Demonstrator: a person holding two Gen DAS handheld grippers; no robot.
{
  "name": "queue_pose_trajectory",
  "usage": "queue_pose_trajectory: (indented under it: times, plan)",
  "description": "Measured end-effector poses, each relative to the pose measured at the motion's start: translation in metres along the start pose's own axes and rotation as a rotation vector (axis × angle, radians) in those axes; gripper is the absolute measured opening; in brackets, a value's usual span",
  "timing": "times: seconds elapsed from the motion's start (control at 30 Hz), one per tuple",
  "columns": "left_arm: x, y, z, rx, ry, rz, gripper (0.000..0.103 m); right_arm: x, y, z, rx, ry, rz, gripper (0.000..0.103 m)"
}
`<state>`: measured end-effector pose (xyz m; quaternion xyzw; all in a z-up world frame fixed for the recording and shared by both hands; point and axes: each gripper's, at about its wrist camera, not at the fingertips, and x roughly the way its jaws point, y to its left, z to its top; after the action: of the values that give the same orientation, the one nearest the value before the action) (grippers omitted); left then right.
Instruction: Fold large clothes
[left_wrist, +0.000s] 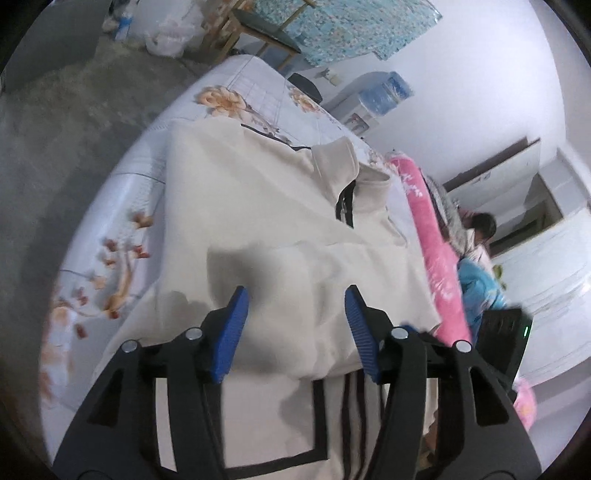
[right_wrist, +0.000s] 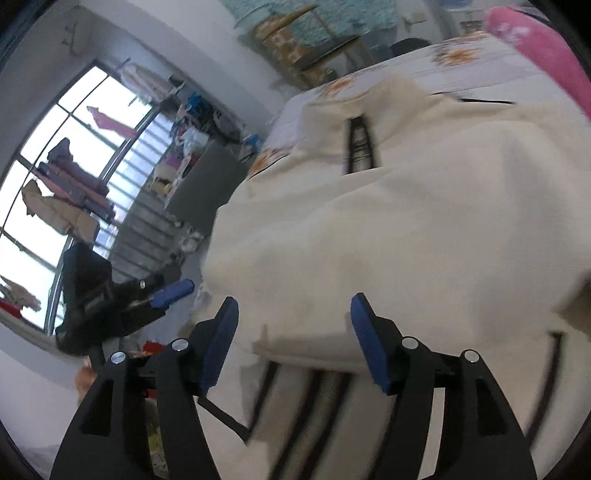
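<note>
We have the top (left_wrist: 266, 206) spread on the bed (left_wrist: 122, 184), a cream zip-neck garment with its collar (left_wrist: 354, 173) toward the far end and its striped hem (left_wrist: 354, 413) nearest us. A fold of it already lies over the striped part, so we judge one fold done and the next not yet begun. The left gripper (left_wrist: 295, 325) hangs over that folded edge with its fingers (left_wrist: 229, 332) standing wide, nothing pinched between them. The right gripper (right_wrist: 291, 339) is the same — wide apart above the cloth, no fabric caught, its fingers (right_wrist: 218, 343) just over the fold's edge beside the stripes (right_wrist: 314, 406). The right view is blurred, so we cannot tell whether the tips brush the cloth. In that view the left gripper shows off to the side of the bed's edge. For the next move we would need each gripper to take a fresh hold on an edge, pinch both layers together, and carry them evenly toward the collar — unevenly lifted, the loose layer may slide.
</note>
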<state>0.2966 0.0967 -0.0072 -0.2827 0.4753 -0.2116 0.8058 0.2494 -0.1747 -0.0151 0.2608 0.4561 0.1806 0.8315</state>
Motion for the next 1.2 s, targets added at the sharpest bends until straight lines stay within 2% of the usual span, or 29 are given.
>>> queue_pose_trajectory:
  times: [0.1,0.2,0.33,0.47,0.53,0.57,0.6,0.63,0.73,0.83,0.93,1.0,1.1,1.2]
  plan:
    - [0.01,0.006,0.005,-0.039,0.008,0.012,0.053,-0.027,-0.021,-0.006,0.042,-0.044,-0.053,0.062]
    - [0.02,0.012,0.006,-0.042,0.015,0.089,0.053,-0.048,-0.037,-0.012,0.064,-0.088,-0.116,0.062]
    - [0.037,0.014,0.008,0.022,0.038,0.248,0.053,-0.068,-0.058,-0.019,0.1,-0.134,-0.16,0.062]
    - [0.048,0.003,0.005,0.104,0.036,0.32,0.051,-0.074,-0.074,-0.018,0.138,-0.155,-0.166,0.062]
    - [0.054,-0.002,0.003,0.141,0.033,0.342,0.034,-0.075,-0.078,-0.019,0.147,-0.159,-0.169,0.062]
    - [0.057,-0.004,0.002,0.156,0.04,0.352,0.023,-0.074,-0.079,-0.018,0.146,-0.158,-0.173,0.062]
    - [0.059,-0.008,0.001,0.183,0.031,0.393,0.012,-0.073,-0.079,-0.018,0.143,-0.158,-0.177,0.062]
    - [0.06,-0.012,0.001,0.214,0.026,0.407,0.005,-0.073,-0.078,-0.019,0.138,-0.158,-0.185,0.062]
    - [0.049,-0.031,0.006,0.283,-0.038,0.402,0.004,-0.073,-0.074,-0.019,0.117,-0.161,-0.214,0.062]
    - [0.018,-0.058,0.024,0.329,-0.167,0.346,0.004,-0.077,-0.073,-0.018,0.094,-0.173,-0.25,0.062]
    - [0.008,-0.069,0.042,0.36,-0.235,0.373,0.004,-0.08,-0.076,-0.017,0.088,-0.18,-0.28,0.062]
    - [0.018,-0.054,0.053,0.32,-0.201,0.393,0.004,-0.079,-0.079,-0.017,0.096,-0.178,-0.297,0.062]
    - [0.049,-0.019,0.059,0.234,-0.069,0.418,0.004,-0.081,-0.086,-0.017,0.115,-0.175,-0.311,0.062]
    - [0.059,0.003,0.052,0.184,-0.034,0.421,0.005,-0.085,-0.086,-0.015,0.115,-0.183,-0.338,0.062]
